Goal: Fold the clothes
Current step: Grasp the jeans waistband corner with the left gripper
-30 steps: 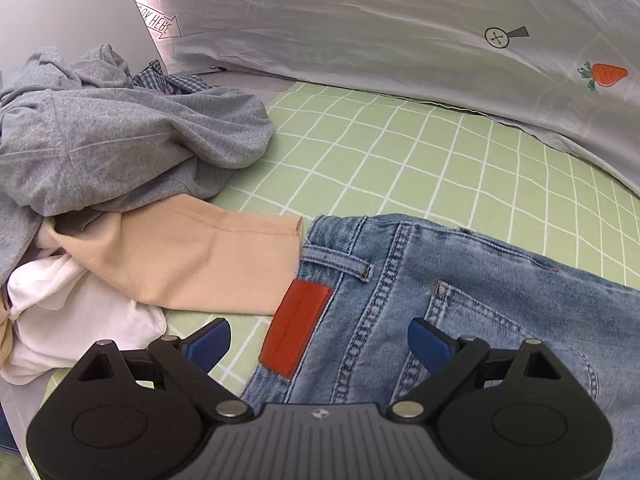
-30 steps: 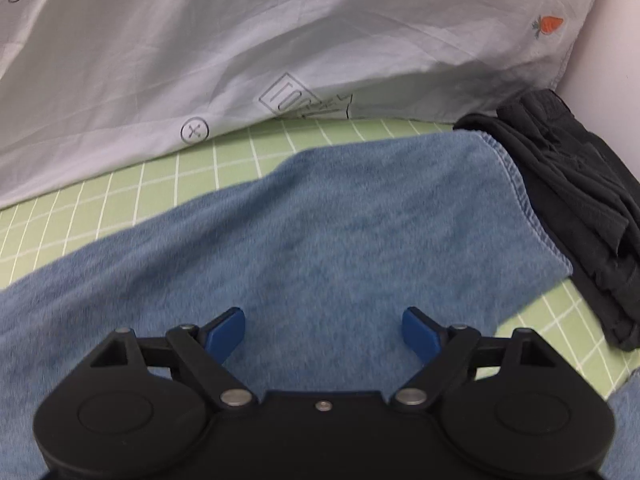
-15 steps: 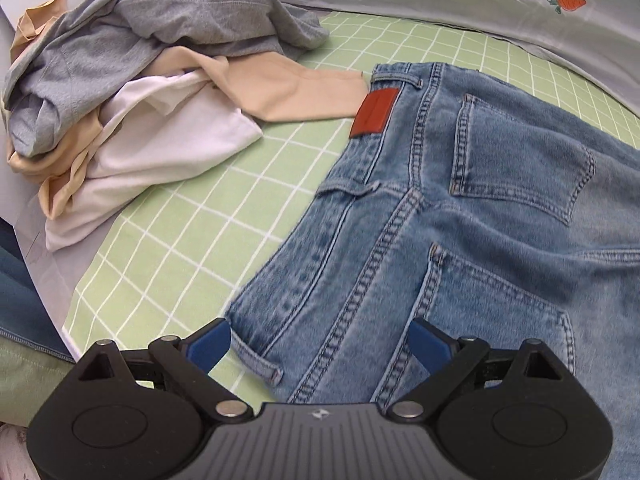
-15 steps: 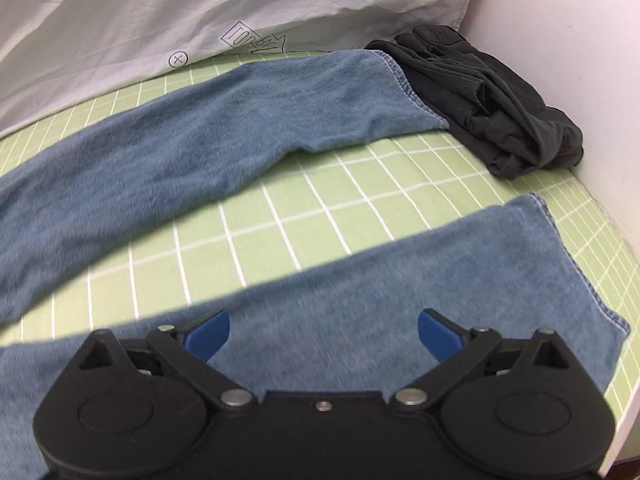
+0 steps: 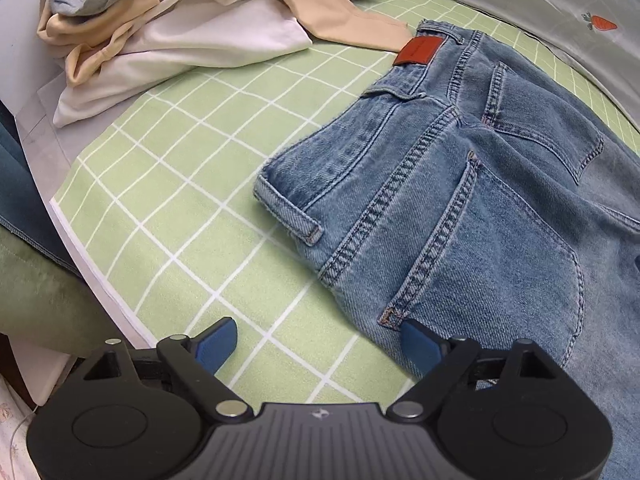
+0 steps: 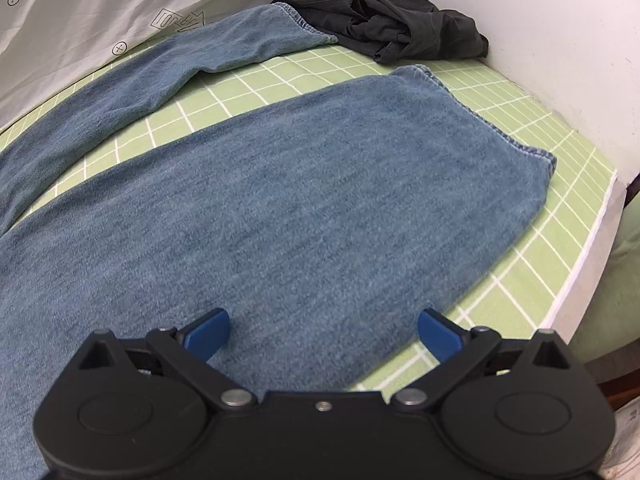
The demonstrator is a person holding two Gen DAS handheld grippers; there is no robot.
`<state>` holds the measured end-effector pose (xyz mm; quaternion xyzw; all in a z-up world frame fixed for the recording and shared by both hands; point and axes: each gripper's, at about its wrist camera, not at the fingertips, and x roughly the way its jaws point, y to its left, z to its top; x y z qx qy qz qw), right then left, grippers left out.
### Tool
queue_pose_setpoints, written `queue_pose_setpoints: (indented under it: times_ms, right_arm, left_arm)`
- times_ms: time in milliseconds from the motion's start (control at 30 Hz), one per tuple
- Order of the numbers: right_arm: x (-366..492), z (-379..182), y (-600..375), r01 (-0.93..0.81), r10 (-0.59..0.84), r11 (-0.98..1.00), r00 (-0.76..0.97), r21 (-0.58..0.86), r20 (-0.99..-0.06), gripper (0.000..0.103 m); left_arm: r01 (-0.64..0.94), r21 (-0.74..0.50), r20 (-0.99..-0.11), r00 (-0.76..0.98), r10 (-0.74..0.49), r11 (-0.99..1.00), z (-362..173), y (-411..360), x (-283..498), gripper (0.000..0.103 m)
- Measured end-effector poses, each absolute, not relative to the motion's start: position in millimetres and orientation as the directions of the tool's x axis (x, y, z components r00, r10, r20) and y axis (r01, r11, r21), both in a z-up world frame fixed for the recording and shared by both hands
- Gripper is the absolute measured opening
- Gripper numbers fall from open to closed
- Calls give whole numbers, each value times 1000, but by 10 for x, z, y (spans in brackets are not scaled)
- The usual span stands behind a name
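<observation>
Spanning both views, jeans cut off; left claw narrowing, right claw open, both empty

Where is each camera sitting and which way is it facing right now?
Left wrist: sits on the left gripper, angled down at the jeans waistband, clothes pile beyond; only its open blue fingers show, jaws just narrowing, nothing between.
Right wrist: sits on the right gripper, angled down over the near jeans leg, black garment beyond; open, empty.
Shared: the jeans, the green checked sheet and the grey bedding.
</observation>
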<state>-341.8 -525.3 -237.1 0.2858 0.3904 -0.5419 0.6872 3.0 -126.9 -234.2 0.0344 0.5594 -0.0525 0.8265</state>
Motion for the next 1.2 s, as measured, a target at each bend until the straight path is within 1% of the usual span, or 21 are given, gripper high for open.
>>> queue_pose_setpoints:
  times_ms: [67, 100, 133, 167, 200, 233, 433, 467, 533, 567, 633, 667, 700, 767, 833, 900, 967, 1033, 1067, 1133, 1200]
  right_arm:
    - [-3454, -2372, -5237, 971, -512, 241, 120, -8, -850, 102]
    - [-3461, -2370, -5232, 972, -509, 237, 122, -3, -852, 102]
    - [-3456, -2366, -5224, 971, -508, 237, 123, -2, -853, 102]
    - [-3449, -2361, -5215, 971, -507, 239, 123, -1, -853, 102]
    - [-3448, -2359, -5215, 971, -506, 240, 124, -1, -853, 102]
    - [-3449, -2357, -5216, 970, -506, 242, 125, -1, -854, 102]
    - [-3577, -2323, -5244, 979, -491, 192, 159, 72, -857, 102]
    - [-3622, -2317, -5260, 979, -489, 182, 167, 88, -856, 102]
    - [-3715, -2307, -5284, 981, -488, 156, 178, 115, -855, 102]
    - [-3775, -2302, -5270, 981, -488, 135, 187, 138, -852, 102]
    - [-3899, -2303, -5261, 978, -489, 88, 208, 190, -847, 101]
    - [-3957, -2302, -5268, 975, -495, 67, 216, 211, -842, 98]
    - [-3983, -2303, -5284, 975, -498, 52, 213, 216, -840, 97]
    - [-4010, -2301, -5337, 976, -503, 28, 202, 218, -840, 92]
    - [-4036, -2298, -5397, 975, -505, 6, 195, 223, -841, 89]
    - [-4061, -2292, -5453, 969, -503, -25, 199, 244, -841, 89]
    - [-4069, -2286, -5514, 964, -501, -44, 206, 263, -841, 89]
    - [-4068, -2286, -5547, 962, -500, -54, 207, 269, -841, 89]
    - [-4068, -2287, -5561, 961, -499, -58, 206, 270, -842, 89]
    - [-4068, -2289, -5563, 960, -502, -62, 205, 272, -840, 89]
    - [-4075, -2294, -5547, 960, -505, -60, 207, 273, -838, 89]
  left_arm:
    - [137, -19, -920, 385, -71, 990, -2333, -1329, 25, 69]
    - [141, -32, -916, 392, -86, 989, -2315, -1354, 18, 54]
    - [157, -48, -911, 397, -108, 986, -2297, -1389, 8, 27]
    - [150, -35, -911, 403, -94, 988, -2288, -1422, 9, 9]
    - [133, -13, -911, 408, -66, 991, -2281, -1453, 13, 3]
    - [116, 10, -910, 412, -39, 993, -2275, -1484, 17, 1]
    - [-15, -91, -925, 372, -79, 996, -2287, -1140, 137, 2]
    - [-33, -70, -925, 375, -53, 997, -2280, -1088, 143, 1]
    - [-91, 133, -887, 434, 159, 987, -2242, -967, 161, 0]
    - [-114, 166, -877, 438, 200, 980, -2237, -846, 204, 0]
    - [-188, 57, -901, 414, 132, 981, -2196, -492, 292, 0]
    - [-225, -10, -908, 411, 85, 974, -2158, -316, 322, 0]
    - [-233, -24, -911, 406, 75, 972, -2116, -234, 344, 0]
    - [-185, -32, -902, 429, 51, 982, -2019, -226, 346, 1]
    - [-121, -82, -902, 432, -22, 989, -1970, -332, 323, 2]
    - [-70, -134, -898, 430, -91, 989, -1962, -518, 301, 2]
    - [-20, -185, -893, 421, -160, 983, -1985, -731, 277, 8]
    - [17, -216, -892, 402, -205, 976, -2022, -924, 251, 25]
    - [32, -219, -894, 393, -213, 975, -2053, -1013, 236, 26]
    - [53, -203, -903, 375, -208, 978, -2118, -1145, 237, 35]
    - [53, -177, -913, 363, -184, 983, -2198, -1211, 261, 40]
